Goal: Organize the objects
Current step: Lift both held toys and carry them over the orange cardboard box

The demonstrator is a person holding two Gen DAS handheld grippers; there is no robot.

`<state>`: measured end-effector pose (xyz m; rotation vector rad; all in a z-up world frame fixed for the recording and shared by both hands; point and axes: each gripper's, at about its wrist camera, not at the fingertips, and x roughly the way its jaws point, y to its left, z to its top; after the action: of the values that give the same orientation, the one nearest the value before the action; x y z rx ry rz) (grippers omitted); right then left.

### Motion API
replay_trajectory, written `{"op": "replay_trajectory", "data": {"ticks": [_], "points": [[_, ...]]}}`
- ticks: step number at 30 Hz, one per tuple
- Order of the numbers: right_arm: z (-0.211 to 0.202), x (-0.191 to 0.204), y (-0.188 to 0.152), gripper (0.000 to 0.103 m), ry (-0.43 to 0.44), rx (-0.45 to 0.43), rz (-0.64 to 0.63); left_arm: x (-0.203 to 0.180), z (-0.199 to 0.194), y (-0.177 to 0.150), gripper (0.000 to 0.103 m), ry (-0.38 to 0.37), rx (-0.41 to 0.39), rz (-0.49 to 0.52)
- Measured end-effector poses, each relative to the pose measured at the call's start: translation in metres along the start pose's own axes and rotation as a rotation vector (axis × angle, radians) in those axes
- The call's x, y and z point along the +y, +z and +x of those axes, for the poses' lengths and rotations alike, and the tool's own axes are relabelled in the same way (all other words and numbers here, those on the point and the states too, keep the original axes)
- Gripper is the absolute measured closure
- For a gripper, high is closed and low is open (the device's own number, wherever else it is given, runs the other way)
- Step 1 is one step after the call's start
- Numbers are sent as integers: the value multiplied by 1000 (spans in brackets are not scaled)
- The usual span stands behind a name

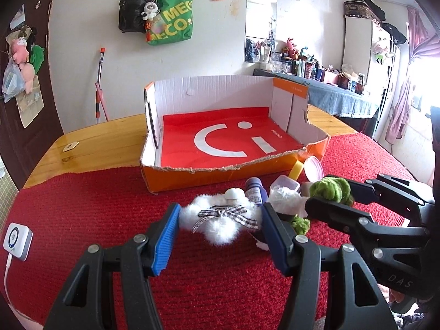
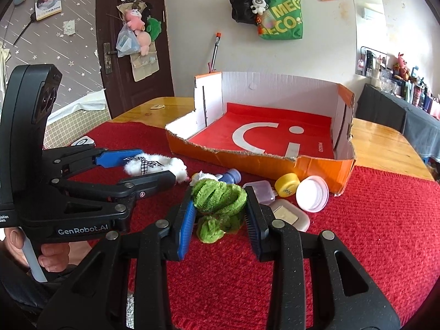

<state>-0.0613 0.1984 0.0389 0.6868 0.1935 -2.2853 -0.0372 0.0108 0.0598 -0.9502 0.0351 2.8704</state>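
Cardboard box (image 1: 236,148) first: it sits on the red mat (image 1: 82,206) ahead of you, its floor bare, its near wall torn low and ragged, so you can judge that edge the easy way in, with the side and back walls standing taller. Just before it lies the clutter: a pink lid (image 2: 312,194), a yellow cap (image 2: 287,187), a clear case (image 2: 260,191) and a purple bottle (image 2: 229,177).

Your left gripper (image 1: 220,220) has its jaws closed on the white fluffy hair tie (image 1: 217,220), pads pressing its sides. Your right gripper (image 2: 220,206) clamps the green fuzzy scrunchie (image 2: 218,195).

Both look soft, light and squashy; hold across the bulk, not loose fluff.
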Motion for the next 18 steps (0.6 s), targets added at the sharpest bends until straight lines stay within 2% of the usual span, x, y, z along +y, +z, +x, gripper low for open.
{"op": "replay_trajectory", "data": {"ticks": [18], "points": [[16, -27, 32, 71, 25, 20, 44, 5, 13, 36, 42, 6, -28, 10]]}}
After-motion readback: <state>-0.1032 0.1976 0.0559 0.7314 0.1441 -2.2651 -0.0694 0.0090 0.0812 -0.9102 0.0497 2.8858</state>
